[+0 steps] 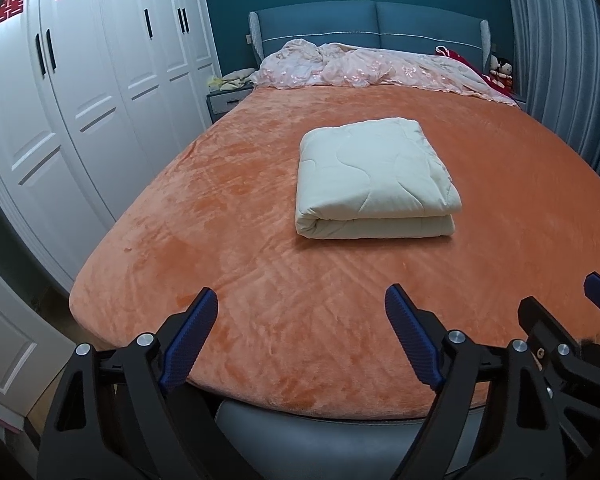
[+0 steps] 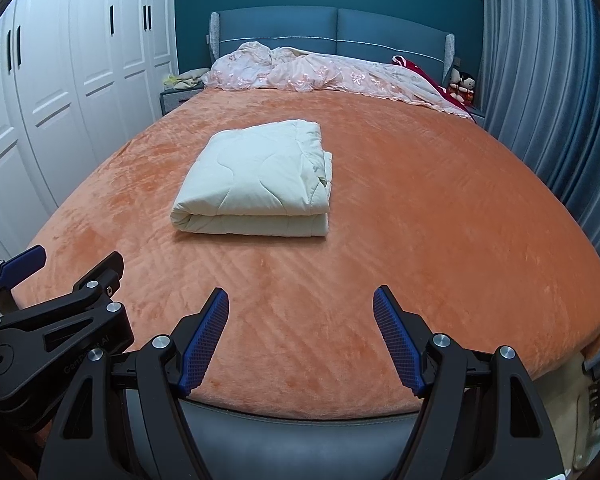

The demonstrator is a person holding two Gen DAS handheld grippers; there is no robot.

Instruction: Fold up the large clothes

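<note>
A cream quilted blanket lies folded into a thick rectangle on the orange bed cover, near the middle of the bed. It also shows in the right wrist view. My left gripper is open and empty above the foot of the bed, well short of the blanket. My right gripper is open and empty too, beside the left one. The right gripper also shows at the right edge of the left wrist view. The left gripper shows at the left edge of the right wrist view.
A crumpled pink lace bedspread lies along the blue headboard. White wardrobes stand to the left. Blue curtains hang to the right. A bedside table and dolls flank the head.
</note>
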